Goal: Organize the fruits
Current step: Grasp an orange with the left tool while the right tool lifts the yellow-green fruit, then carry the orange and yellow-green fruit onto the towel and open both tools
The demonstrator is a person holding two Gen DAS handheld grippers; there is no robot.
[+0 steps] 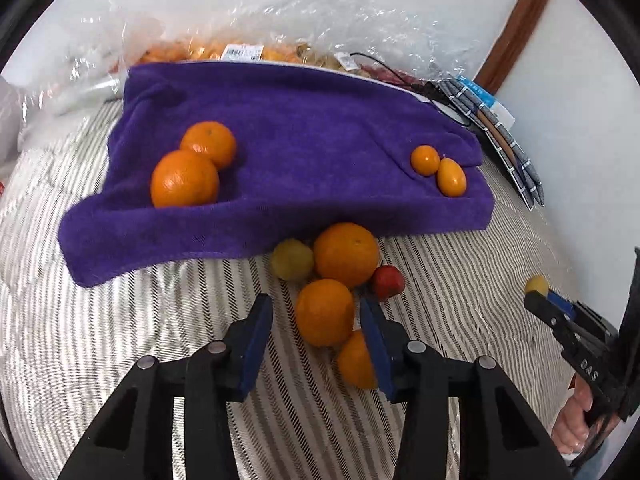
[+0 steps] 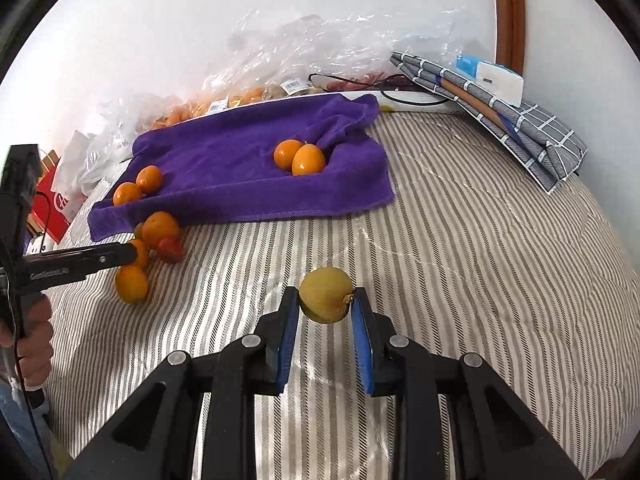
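A purple towel (image 1: 304, 128) lies on the striped bed, with two oranges (image 1: 186, 178) at its left and two small kumquats (image 1: 438, 170) at its right. In front of it lies a pile: oranges (image 1: 346, 254), a yellow fruit (image 1: 292, 260) and a red fruit (image 1: 387, 282). My left gripper (image 1: 316, 312) is open around the near orange (image 1: 324, 312) of the pile. My right gripper (image 2: 326, 300) is shut on a yellow-green fruit (image 2: 325, 298) and holds it above the bed; it also shows in the left wrist view (image 1: 537, 285). The towel (image 2: 248, 172) shows in the right wrist view too.
Clear plastic bags of fruit (image 1: 240, 52) lie behind the towel by the wall. A grey checked folded cloth (image 2: 504, 112) and a black cable (image 2: 400, 96) lie at the back right. A red box (image 2: 52, 204) stands at the left. The striped bedcover (image 2: 480, 240) spreads to the right.
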